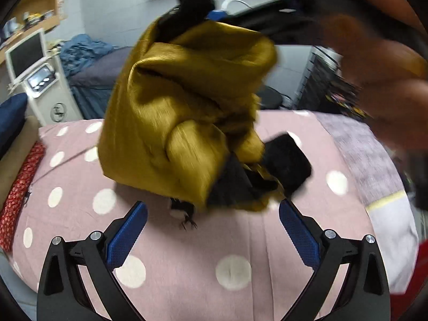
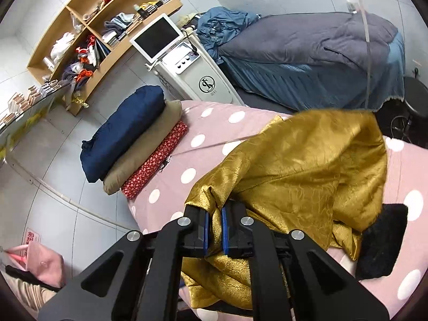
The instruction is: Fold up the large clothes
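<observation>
A shiny gold garment with black trim and a black fuzzy cuff hangs bunched above the pink polka-dot bed. My left gripper is open and empty, low over the bed just in front of the garment's hanging bottom. In the right wrist view my right gripper is shut on a fold of the gold garment and holds it up; the black cuff lies at the right. The right gripper shows blurred at the top of the left wrist view.
A navy pillow, a beige pillow and a red patterned roll lie at the bed's head. A white machine with a screen, a wooden shelf and a blue-grey bed stand beyond.
</observation>
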The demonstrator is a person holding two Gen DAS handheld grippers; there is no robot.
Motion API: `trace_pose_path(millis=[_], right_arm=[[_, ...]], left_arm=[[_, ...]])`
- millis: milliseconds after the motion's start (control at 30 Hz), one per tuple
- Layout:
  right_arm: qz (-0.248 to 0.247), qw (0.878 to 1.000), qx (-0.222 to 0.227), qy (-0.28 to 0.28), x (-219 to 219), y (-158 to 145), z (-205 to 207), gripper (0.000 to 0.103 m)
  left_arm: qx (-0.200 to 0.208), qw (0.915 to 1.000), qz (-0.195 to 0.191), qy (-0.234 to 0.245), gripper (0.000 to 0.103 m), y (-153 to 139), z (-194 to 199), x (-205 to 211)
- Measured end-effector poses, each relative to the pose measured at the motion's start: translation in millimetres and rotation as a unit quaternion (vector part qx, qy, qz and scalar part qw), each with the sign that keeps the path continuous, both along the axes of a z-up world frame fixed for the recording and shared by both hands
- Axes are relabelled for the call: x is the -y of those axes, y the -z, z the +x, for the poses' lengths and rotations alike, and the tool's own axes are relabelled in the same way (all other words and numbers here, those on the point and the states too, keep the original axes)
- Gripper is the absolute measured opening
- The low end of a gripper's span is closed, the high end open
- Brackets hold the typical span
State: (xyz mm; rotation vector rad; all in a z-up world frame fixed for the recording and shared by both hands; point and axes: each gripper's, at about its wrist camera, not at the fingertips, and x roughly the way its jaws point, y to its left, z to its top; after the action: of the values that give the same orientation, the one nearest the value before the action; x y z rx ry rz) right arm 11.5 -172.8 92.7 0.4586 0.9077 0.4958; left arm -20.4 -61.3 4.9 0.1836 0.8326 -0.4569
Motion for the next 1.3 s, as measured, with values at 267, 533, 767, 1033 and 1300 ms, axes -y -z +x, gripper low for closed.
trace_pose_path(millis=[267,533,767,1033,1300], right_arm=[[-0.009,1.0,0.016,0.002,9.7,-20.3,-16.4,0.008],[0.042,0.99,0.138,0.008,11.9,-106.3,-76.5,0.007],[0.085,0.941,0.327,-0.027,4.1,-245.5,-161.3,0.007],[0.169,0.867,0.467,-0.022,24.2,-324.3,-218.7,0.007],[0.1,0.928,0.297,0.203,76.5,-228.7,-145.6,0.028]], left_arm=[[-0.046,0.9975,-0.045,-0.028,0.018,-4.3,38.3,-10.0],[0.103,0.9934,-0.049,0.015,0.013,-134.8,2.5,-71.5],[0.28,0.9535,-0.085,0.072,0.013,-311.8,-52.4,-122.6],[0.379,0.8996,-0.161,0.146,0.014,-415.0,-104.3,-108.2],[0.28,0.9538,-0.077,0.078,0.097,-296.3,16.6,-33.7]])
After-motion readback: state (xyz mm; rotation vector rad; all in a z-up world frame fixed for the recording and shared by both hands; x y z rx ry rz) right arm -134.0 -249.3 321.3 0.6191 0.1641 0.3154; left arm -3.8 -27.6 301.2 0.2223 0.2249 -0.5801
